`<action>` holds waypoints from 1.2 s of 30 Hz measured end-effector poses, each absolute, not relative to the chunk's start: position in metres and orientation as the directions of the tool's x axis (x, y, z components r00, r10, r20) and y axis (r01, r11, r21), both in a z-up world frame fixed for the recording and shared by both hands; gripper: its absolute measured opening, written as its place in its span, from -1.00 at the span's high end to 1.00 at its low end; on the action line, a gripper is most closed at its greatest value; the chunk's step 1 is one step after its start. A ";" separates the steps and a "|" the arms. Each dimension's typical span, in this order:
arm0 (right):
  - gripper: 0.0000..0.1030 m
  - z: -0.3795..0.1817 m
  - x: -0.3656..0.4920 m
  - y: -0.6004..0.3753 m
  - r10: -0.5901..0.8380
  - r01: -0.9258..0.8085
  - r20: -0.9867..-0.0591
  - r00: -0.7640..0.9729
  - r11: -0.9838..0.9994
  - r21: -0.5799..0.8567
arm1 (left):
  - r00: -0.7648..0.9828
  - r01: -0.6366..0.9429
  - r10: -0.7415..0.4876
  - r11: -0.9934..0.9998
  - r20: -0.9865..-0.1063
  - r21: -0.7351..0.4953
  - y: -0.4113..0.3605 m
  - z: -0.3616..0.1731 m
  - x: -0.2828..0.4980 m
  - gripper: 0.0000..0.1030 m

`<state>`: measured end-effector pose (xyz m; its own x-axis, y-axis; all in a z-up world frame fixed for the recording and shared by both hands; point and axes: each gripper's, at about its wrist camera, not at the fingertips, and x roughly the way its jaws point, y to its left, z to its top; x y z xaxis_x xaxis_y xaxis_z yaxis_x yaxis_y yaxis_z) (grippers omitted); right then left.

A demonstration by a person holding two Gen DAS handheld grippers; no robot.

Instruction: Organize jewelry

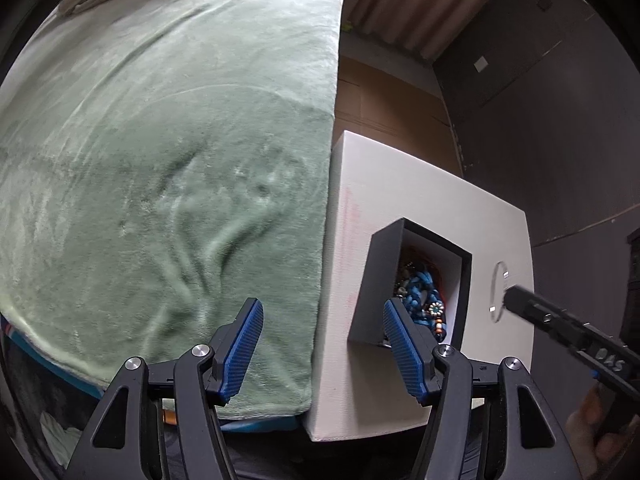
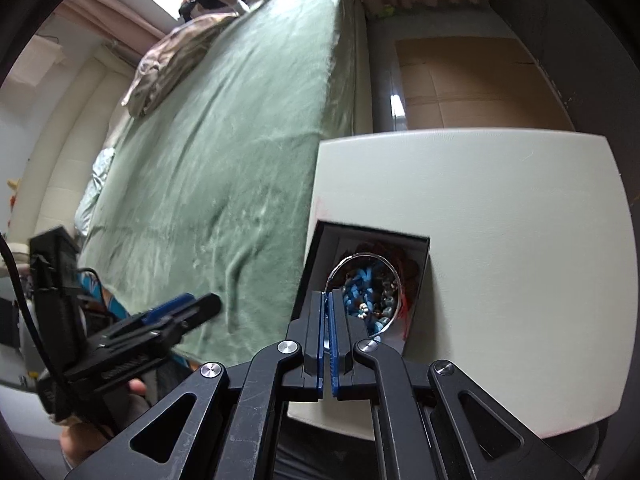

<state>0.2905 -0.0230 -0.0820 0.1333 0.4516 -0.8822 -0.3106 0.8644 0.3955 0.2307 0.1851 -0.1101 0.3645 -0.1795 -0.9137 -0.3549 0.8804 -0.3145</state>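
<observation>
A black open box (image 1: 374,280) (image 2: 316,264) stands on a white table (image 1: 400,184) (image 2: 500,220) beside the bed. It holds blue braided cords and beaded jewelry (image 1: 420,292) (image 2: 362,284). My right gripper (image 2: 330,296) is shut on a thin silver bangle (image 2: 394,270) and holds it over the box. In the left wrist view the bangle (image 1: 497,276) shows edge-on at the tip of the right gripper (image 1: 510,296). My left gripper (image 1: 322,312) is open and empty, low at the bed's edge, its right finger in front of the box.
A green fleece blanket (image 1: 168,160) (image 2: 240,152) covers the bed on the left. A crumpled brown cloth (image 2: 176,56) lies at its far end. Cardboard (image 2: 472,80) lies on the floor beyond the table. A dark wall stands at the right.
</observation>
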 end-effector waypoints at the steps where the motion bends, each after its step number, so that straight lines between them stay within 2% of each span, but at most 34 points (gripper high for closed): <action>1: 0.93 -0.089 0.292 -0.023 0.443 -0.297 -0.890 0.109 0.869 0.397 | 0.368 -0.360 -0.177 0.878 -0.913 -0.315 0.187 -0.111 0.230 -0.24; 2: 0.92 -0.094 0.292 -0.025 0.436 -0.282 -0.896 0.085 0.873 0.398 | 0.373 -0.368 -0.174 0.874 -0.912 -0.317 0.190 -0.111 0.230 -0.24; 3: 0.82 -0.100 0.293 -0.027 0.423 -0.266 -0.904 0.064 0.880 0.394 | 0.374 -0.376 -0.172 0.870 -0.911 -0.318 0.192 -0.112 0.230 -0.24; 5: 0.56 -0.104 0.293 -0.035 0.398 -0.244 -0.916 0.057 0.895 0.374 | 0.373 -0.393 -0.173 0.861 -0.912 -0.324 0.196 -0.113 0.229 -0.24; 7: 0.09 -0.099 0.290 -0.044 0.398 -0.242 -0.914 0.082 0.897 0.369 | 0.379 -0.397 -0.180 0.855 -0.908 -0.335 0.196 -0.113 0.229 -0.24; 9: -0.10 -0.090 0.286 -0.053 0.398 -0.242 -0.911 0.111 0.900 0.364 | 0.384 -0.390 -0.187 0.855 -0.904 -0.342 0.192 -0.111 0.229 -0.25; 14: -0.14 -0.080 0.280 -0.070 0.400 -0.232 -0.907 0.128 0.901 0.365 | 0.391 -0.343 -0.199 0.874 -0.899 -0.343 0.172 -0.104 0.229 -0.40; 18: -0.31 -0.075 0.270 -0.083 0.415 -0.224 -0.898 0.150 0.898 0.378 | 0.391 -0.310 -0.199 0.891 -0.899 -0.332 0.157 -0.098 0.227 -0.43; 23: -0.34 -0.069 0.257 -0.100 0.390 -0.210 -0.900 0.197 0.913 0.350 | 0.416 -0.265 -0.187 0.911 -0.890 -0.316 0.139 -0.087 0.219 -0.56; 28: -0.80 -0.061 0.243 -0.127 0.371 -0.173 -0.895 0.250 0.926 0.335 | 0.444 -0.212 -0.182 0.930 -0.877 -0.301 0.118 -0.075 0.208 -0.71; 30: -0.85 -0.058 0.239 -0.138 0.359 -0.155 -0.893 0.272 0.932 0.327 | 0.451 -0.178 -0.164 0.947 -0.877 -0.268 0.106 -0.069 0.203 -0.78; 32: -0.98 -0.054 0.233 -0.146 0.347 -0.144 -0.890 0.296 0.937 0.317 | 0.466 -0.157 -0.155 0.954 -0.871 -0.254 0.098 -0.063 0.197 -0.87; 34: -1.00 -0.049 0.226 -0.155 0.344 -0.133 -0.882 0.322 0.939 0.318 | 0.486 -0.139 -0.151 0.959 -0.860 -0.248 0.091 -0.056 0.190 -0.98; 36: -1.00 -0.045 0.218 -0.164 0.335 -0.128 -0.876 0.347 0.942 0.310 | 0.505 -0.118 -0.138 0.967 -0.852 -0.227 0.084 -0.049 0.182 -0.99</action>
<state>0.2179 -0.1635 -0.0449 0.3466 0.3355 -0.8760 -0.1275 0.9420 0.3103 0.1824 0.0836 -0.0488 0.5051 -0.1385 -0.8519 -0.1176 0.9668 -0.2269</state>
